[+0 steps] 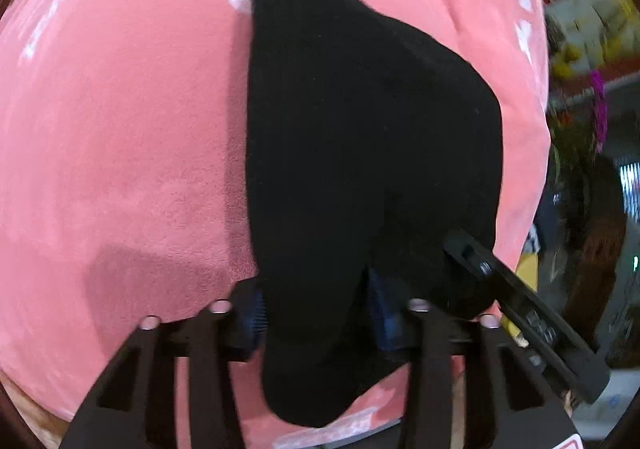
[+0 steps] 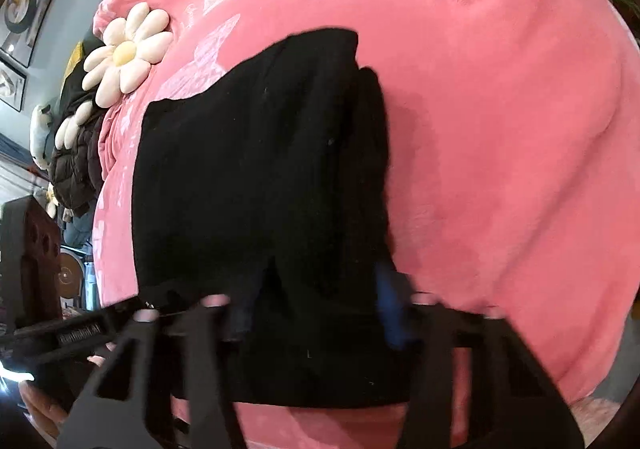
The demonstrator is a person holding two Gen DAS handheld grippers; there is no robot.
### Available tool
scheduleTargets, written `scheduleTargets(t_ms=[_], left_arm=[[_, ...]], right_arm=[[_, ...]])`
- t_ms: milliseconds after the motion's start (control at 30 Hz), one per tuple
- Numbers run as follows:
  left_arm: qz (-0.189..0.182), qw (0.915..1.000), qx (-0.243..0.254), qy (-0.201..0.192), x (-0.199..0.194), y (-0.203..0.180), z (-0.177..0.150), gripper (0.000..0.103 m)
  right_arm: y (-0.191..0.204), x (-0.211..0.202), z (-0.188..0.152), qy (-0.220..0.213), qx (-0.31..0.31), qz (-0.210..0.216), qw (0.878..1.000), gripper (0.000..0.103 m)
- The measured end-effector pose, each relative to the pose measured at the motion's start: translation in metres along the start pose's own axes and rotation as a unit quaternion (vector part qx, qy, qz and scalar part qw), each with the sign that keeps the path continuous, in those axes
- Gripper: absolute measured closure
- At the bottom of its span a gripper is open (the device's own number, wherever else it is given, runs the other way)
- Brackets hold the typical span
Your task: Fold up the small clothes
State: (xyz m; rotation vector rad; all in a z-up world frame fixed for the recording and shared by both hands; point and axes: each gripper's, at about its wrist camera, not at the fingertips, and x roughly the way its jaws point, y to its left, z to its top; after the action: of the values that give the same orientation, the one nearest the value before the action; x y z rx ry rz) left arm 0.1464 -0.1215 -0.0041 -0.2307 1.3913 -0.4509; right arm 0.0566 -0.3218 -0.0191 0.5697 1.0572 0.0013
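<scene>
A small black garment [image 1: 360, 137] lies partly folded on a pink plush blanket [image 1: 120, 129]. My left gripper [image 1: 316, 309] has its near edge between its blue-padded fingers [image 1: 252, 313], and the cloth hangs down past them. The other gripper's black finger [image 1: 520, 297] shows at the garment's right corner. In the right wrist view the same garment [image 2: 256, 177] spreads on the pink blanket [image 2: 500, 129]. My right gripper [image 2: 316, 313] has the garment's near edge between its fingers [image 2: 392, 309]. The left gripper's body shows at the lower left.
A white daisy-shaped cushion [image 2: 126, 53] and a dark puffy jacket [image 2: 76, 165] lie at the blanket's far left. Framed pictures [image 2: 24, 9] hang on the wall. Shelves with colourful items [image 1: 580, 9] and a plant stand beyond the blanket's right edge.
</scene>
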Motion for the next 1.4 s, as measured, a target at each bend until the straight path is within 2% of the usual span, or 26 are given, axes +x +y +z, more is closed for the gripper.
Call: scheduleTargets(t_ms=[33,67,133,200,300,400,433,467,500,567,633,667,767,800,833,900,967,1033,1067,1133,1200,1233,1267,1333,1400], left_arm=[[-0.007,1.0000,0.006,-0.001,-0.006,0.000,-0.002,0.081],[-0.012,0.9999,0.006,-0.004,-0.012,0.000,-0.003,0.084],[-0.014,0.9997,0.008,-0.016,-0.029,0.004,-0.010,0.085],[0.006,0.9993,0.022,-0.029,-0.053,0.009,-0.023,0.085],[0.015,0.9993,0.027,-0.020,-0.077,0.023,-0.050,0.084],[0.047,0.9987,0.016,0.015,-0.072,0.048,-0.082,0.077],[0.065,0.9973,0.014,0.030,-0.065,0.057,-0.089,0.075],[0.094,0.9946,0.012,0.044,-0.054,0.066,-0.097,0.075],[0.100,0.9939,0.010,0.045,-0.047,0.074,-0.103,0.074],[0.077,0.9965,-0.011,0.028,-0.049,0.081,-0.108,0.068],[0.065,0.9971,-0.038,0.011,-0.057,0.088,-0.109,0.058],[0.056,0.9973,-0.047,-0.003,-0.063,0.089,-0.105,0.056],[0.056,0.9967,-0.046,-0.038,-0.076,0.086,-0.087,0.047],[0.054,0.9966,-0.039,-0.048,-0.077,0.084,-0.079,0.045],[0.053,0.9967,-0.034,-0.052,-0.075,0.080,-0.073,0.037],[0.047,0.9969,-0.032,-0.054,-0.066,0.077,-0.056,0.033],[0.030,0.9979,-0.039,-0.042,-0.053,0.079,-0.047,0.033],[0.015,0.9983,-0.046,-0.034,-0.042,0.078,-0.044,0.036],[0.008,0.9983,-0.050,-0.030,-0.038,0.076,-0.045,0.043],[-0.001,0.9982,-0.050,-0.032,-0.035,0.074,-0.049,0.050],[-0.012,0.9982,-0.044,-0.038,-0.042,0.074,-0.051,0.065],[-0.017,0.9981,-0.043,-0.041,-0.044,0.070,-0.053,0.076],[-0.031,0.9974,-0.048,-0.043,-0.048,0.069,-0.052,0.079],[-0.053,0.9957,-0.055,-0.053,-0.064,0.072,-0.052,0.081],[-0.052,0.9944,-0.047,-0.079,-0.095,0.073,-0.056,0.081]], right_arm=[[0.006,-0.006,-0.001,-0.006,-0.008,-0.002,1.000,0.084],[0.014,-0.013,-0.002,-0.010,-0.015,0.007,1.000,0.084],[0.025,-0.029,-0.008,-0.015,-0.019,0.030,0.999,0.085],[0.037,-0.041,-0.020,-0.011,-0.025,0.048,0.999,0.085],[0.054,-0.045,-0.054,0.019,-0.036,0.058,0.997,0.085],[0.055,-0.021,-0.095,0.073,-0.041,0.030,0.996,0.079],[0.050,-0.010,-0.106,0.090,-0.037,-0.001,0.995,0.077],[0.048,-0.006,-0.108,0.095,-0.031,-0.012,0.995,0.075],[0.046,-0.006,-0.107,0.096,-0.022,-0.012,0.995,0.071],[0.049,-0.018,-0.097,0.074,-0.016,-0.016,0.997,0.068],[0.054,-0.035,-0.084,0.032,-0.026,-0.037,0.998,0.042],[0.055,-0.040,-0.077,0.016,-0.030,-0.042,0.999,0.037],[0.058,-0.036,-0.059,0.009,-0.035,-0.034,0.999,0.034],[0.058,-0.028,-0.051,0.013,-0.035,-0.036,0.999,0.029],[0.056,-0.023,-0.050,0.015,-0.033,-0.041,0.998,0.028],[0.051,-0.006,-0.041,0.023,-0.024,-0.042,0.999,0.028],[0.045,0.005,-0.040,0.031,-0.011,-0.025,0.999,0.034],[0.039,0.009,-0.047,0.032,0.007,-0.007,0.999,0.049],[0.039,0.010,-0.048,0.029,0.009,0.001,1.000,0.054],[0.041,0.009,-0.048,0.029,0.004,0.014,0.999,0.075],[0.047,0.005,-0.046,0.024,-0.004,0.021,0.999,0.084],[0.060,0.004,-0.043,0.017,-0.009,0.026,0.999,0.086],[0.065,-0.002,-0.042,0.013,-0.010,0.034,0.999,0.086],[0.082,-0.019,-0.039,-0.005,-0.018,0.060,0.998,0.087],[0.103,-0.037,-0.036,-0.021,-0.038,0.084,0.996,0.087]])
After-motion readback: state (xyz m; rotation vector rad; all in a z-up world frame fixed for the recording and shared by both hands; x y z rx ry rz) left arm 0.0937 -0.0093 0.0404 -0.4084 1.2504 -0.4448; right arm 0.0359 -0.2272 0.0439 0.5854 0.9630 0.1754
